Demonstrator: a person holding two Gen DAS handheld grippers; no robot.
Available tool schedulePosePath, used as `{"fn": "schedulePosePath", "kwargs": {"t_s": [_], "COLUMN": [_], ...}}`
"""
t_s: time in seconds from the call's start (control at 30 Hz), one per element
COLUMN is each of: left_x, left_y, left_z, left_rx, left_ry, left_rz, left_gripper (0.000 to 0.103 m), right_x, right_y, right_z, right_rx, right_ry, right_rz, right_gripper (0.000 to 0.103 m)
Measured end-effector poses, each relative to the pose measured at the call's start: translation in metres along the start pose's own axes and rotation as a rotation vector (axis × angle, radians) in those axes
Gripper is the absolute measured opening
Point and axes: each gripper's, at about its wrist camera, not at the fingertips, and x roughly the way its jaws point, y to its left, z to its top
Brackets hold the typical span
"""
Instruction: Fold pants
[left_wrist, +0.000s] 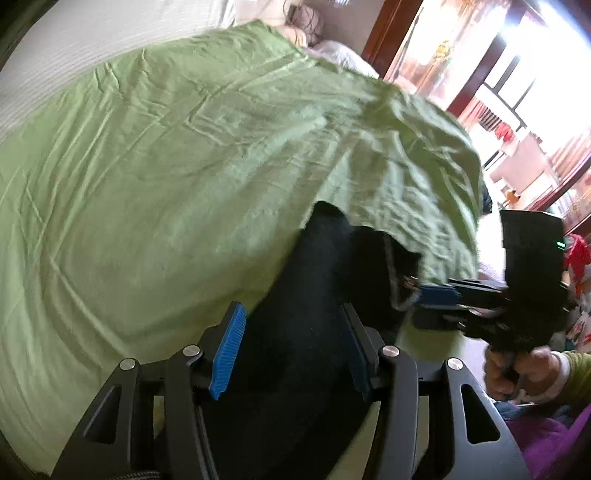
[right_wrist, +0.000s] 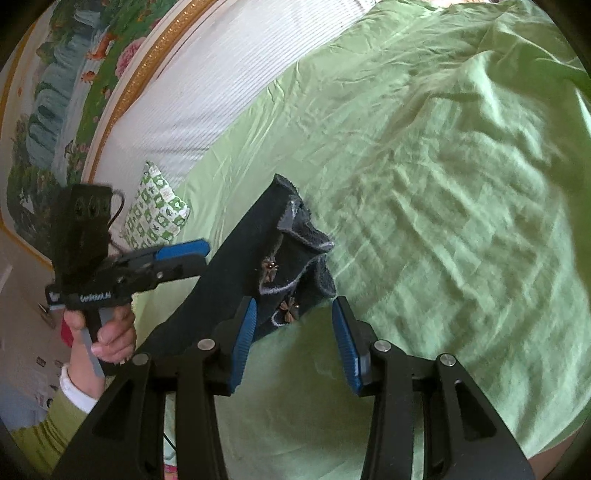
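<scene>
Pants (right_wrist: 266, 258) lie bunched on the bed (right_wrist: 443, 184), unfolded; folding looks barely begun. Left gripper (left_wrist: 291, 354) jaws gape around the cloth; right gripper (right_wrist: 295, 343) jaws gape, cloth just ahead.

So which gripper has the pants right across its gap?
The left gripper: pants fill its gap. The right gripper's gap shows mostly green sheet.

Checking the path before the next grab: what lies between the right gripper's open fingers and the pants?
Only bare green sheet lies between the right gripper and the pants, seen in the right wrist view.
</scene>
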Motion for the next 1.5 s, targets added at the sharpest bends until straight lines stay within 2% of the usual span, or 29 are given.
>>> {"fn": "schedulePosePath", "kwargs": {"t_s": [0.17,0.23,0.3,0.37,0.4,0.43,0.47,0.53,0.77,0.97,1.2,1.5], "left_x": [0.033,0.048,0.051,0.053,0.053,0.052,0.050,0.044,-0.006,-0.056,-0.094,-0.110], "left_y": [0.006,0.010,0.012,0.011,0.009,0.007,0.005,0.002,0.010,0.024,0.046,0.077], "left_z": [0.011,0.015,0.019,0.023,0.024,0.024,0.024,0.022,0.005,-0.021,-0.073,-0.139], "left_rx": [-0.006,-0.032,-0.054,-0.061,-0.059,-0.054,-0.046,-0.034,-0.080,-0.149,-0.234,-0.362], "left_ry": [0.088,0.124,0.107,0.093,0.091,0.089,0.080,0.056,-0.061,-0.166,-0.252,-0.301], "left_rz": [-0.050,-0.082,-0.116,-0.132,-0.148,-0.157,-0.148,-0.135,-0.178,-0.214,-0.216,-0.186], "left_gripper": [0.053,0.060,0.060,0.044,0.025,0.017,0.016,0.012,0.011,0.011,0.011,0.011], "right_x": [0.005,0.007,0.012,0.015,0.015,0.017,0.017,0.017,0.002,-0.004,0.025,0.073], "right_y": [-0.002,0.002,0.007,0.009,0.009,0.010,0.009,0.010,0.045,0.096,0.150,0.182], "right_z": [0.001,0.000,0.001,0.001,0.001,0.002,0.002,0.003,0.006,0.004,-0.011,-0.037], "right_rx": [0.013,0.006,-0.022,-0.039,-0.047,-0.058,-0.058,-0.055,-0.149,-0.306,-0.452,-0.516], "right_ry": [-0.015,-0.028,-0.033,-0.038,-0.040,-0.038,-0.033,-0.039,-0.085,-0.099,-0.006,0.120], "right_rz": [0.015,0.012,0.005,0.003,0.003,0.003,0.012,0.032,0.091,0.156,0.241,0.302], "right_gripper": [0.044,0.044,0.044,0.044,0.037,0.032,0.020,0.016,0.015,0.015,0.015,0.015]}}
